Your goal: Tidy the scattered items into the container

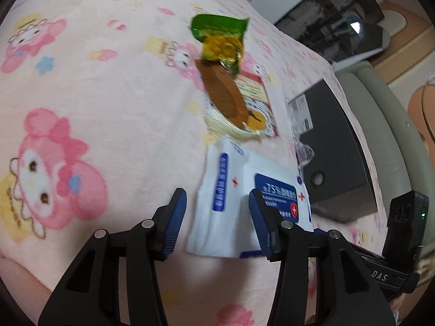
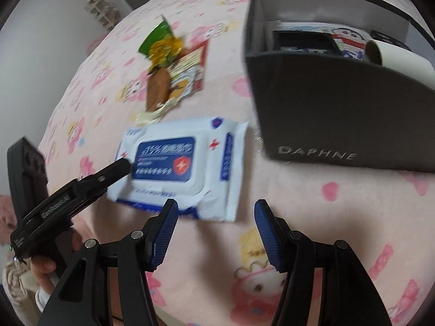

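Note:
A white and blue wet-wipe pack (image 1: 239,198) (image 2: 185,165) lies flat on the pink cartoon blanket. My left gripper (image 1: 217,217) is open, its jaws straddling the pack's near end; it also shows in the right wrist view (image 2: 122,167) at the pack's left edge. My right gripper (image 2: 214,231) is open and empty, just in front of the pack. Beyond the pack lie a brown wooden comb (image 1: 223,95) (image 2: 156,89), a green and yellow snack packet (image 1: 220,38) (image 2: 163,44) and a red-bordered card packet (image 1: 258,100) (image 2: 190,68). The dark grey DAPHNE box (image 2: 339,114) (image 1: 334,146) stands to the right.
The box holds a cartoon-printed item (image 2: 350,40), a black item (image 2: 301,40) and a white roll (image 2: 399,59). Crumpled clear plastic (image 1: 301,141) lies by the box. The blanket (image 1: 108,108) covers the whole surface. A wall and shelf (image 2: 100,8) stand beyond.

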Demonstrator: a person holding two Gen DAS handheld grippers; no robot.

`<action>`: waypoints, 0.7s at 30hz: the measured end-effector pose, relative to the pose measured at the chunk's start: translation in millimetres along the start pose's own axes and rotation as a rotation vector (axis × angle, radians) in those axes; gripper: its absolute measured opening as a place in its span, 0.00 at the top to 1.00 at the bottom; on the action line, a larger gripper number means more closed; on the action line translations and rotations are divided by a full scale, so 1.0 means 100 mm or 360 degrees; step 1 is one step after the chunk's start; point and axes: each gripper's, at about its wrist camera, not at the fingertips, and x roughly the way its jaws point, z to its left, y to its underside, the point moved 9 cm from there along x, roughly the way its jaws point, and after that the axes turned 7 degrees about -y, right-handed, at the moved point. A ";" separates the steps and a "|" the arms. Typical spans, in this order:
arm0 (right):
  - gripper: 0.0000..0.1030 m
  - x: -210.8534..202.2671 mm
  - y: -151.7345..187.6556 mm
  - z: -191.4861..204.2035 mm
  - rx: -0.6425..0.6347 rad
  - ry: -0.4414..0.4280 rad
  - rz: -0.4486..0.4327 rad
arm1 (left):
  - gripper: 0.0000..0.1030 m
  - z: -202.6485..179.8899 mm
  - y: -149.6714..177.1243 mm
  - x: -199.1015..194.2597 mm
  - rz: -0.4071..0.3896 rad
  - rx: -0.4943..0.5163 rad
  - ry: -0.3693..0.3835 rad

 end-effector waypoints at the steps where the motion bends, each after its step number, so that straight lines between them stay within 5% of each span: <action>1: 0.46 0.03 -0.03 -0.01 0.0004 -0.0010 -0.0001 | 0.54 0.00 0.00 0.01 -0.0001 -0.0003 -0.0004; 8: 0.46 0.27 -0.09 0.10 0.0021 -0.0059 0.0005 | 0.54 -0.18 0.10 0.09 0.0046 0.0144 0.0016; 21: 0.46 -0.23 0.21 0.03 0.0014 -0.0102 -0.0047 | 0.54 -0.61 0.50 -0.03 0.0157 0.0435 0.0135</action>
